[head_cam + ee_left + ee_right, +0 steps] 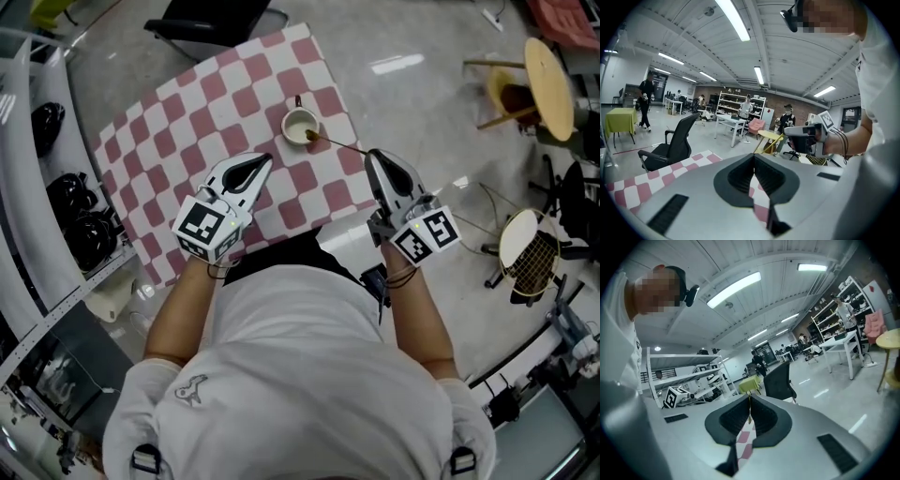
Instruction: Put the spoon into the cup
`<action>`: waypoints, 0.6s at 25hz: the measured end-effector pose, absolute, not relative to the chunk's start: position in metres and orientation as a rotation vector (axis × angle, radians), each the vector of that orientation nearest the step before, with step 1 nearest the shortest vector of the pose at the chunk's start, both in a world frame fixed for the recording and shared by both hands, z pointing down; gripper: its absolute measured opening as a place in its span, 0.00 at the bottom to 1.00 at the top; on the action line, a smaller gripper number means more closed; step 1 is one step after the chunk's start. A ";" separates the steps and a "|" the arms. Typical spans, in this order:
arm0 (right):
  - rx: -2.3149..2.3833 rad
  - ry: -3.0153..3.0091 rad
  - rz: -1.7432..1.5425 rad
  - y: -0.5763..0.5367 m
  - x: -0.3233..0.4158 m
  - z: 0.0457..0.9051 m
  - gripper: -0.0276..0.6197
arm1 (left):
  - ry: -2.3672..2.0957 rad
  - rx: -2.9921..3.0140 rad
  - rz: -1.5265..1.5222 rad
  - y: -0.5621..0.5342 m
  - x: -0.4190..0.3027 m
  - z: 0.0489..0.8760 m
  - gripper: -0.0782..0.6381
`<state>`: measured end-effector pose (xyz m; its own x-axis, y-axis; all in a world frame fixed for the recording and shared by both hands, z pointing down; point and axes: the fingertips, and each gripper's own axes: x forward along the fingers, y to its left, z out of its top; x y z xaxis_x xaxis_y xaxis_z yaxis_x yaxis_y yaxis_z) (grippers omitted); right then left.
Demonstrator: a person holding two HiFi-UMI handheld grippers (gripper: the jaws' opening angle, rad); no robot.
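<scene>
A small white cup point(300, 125) stands upright on the red-and-white checked tablecloth point(178, 141), toward the far right of the table. A thin metal spoon point(337, 143) stretches from the cup's right rim back to my right gripper point(368, 153), which is shut on the handle's end. The spoon's bowl is at the cup's rim; I cannot tell whether it is inside. In the right gripper view the spoon point(749, 414) shows as a thin sliver between the shut jaws. My left gripper point(265, 160) hovers left of the cup, shut with nothing in it, also in its own view point(754, 158).
A black office chair point(216, 19) stands beyond the table's far edge. Grey shelves with dark round objects point(70, 202) run along the left. A round wooden stool point(547, 84) and a wire-mesh object point(527, 251) stand on the floor to the right.
</scene>
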<state>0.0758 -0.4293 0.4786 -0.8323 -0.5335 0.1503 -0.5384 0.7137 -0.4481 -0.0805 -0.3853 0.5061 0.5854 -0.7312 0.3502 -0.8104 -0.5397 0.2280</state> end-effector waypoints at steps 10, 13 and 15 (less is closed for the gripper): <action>0.932 -2.820 0.834 -0.456 0.054 0.540 0.09 | -1.170 2.416 0.349 -0.401 -0.082 0.557 0.13; 0.930 -2.793 0.871 -0.460 0.052 0.561 0.09 | -1.156 2.396 0.354 -0.409 -0.080 0.571 0.13; 0.922 -2.778 0.896 -0.463 0.051 0.574 0.09 | -1.154 2.380 0.347 -0.415 -0.079 0.578 0.13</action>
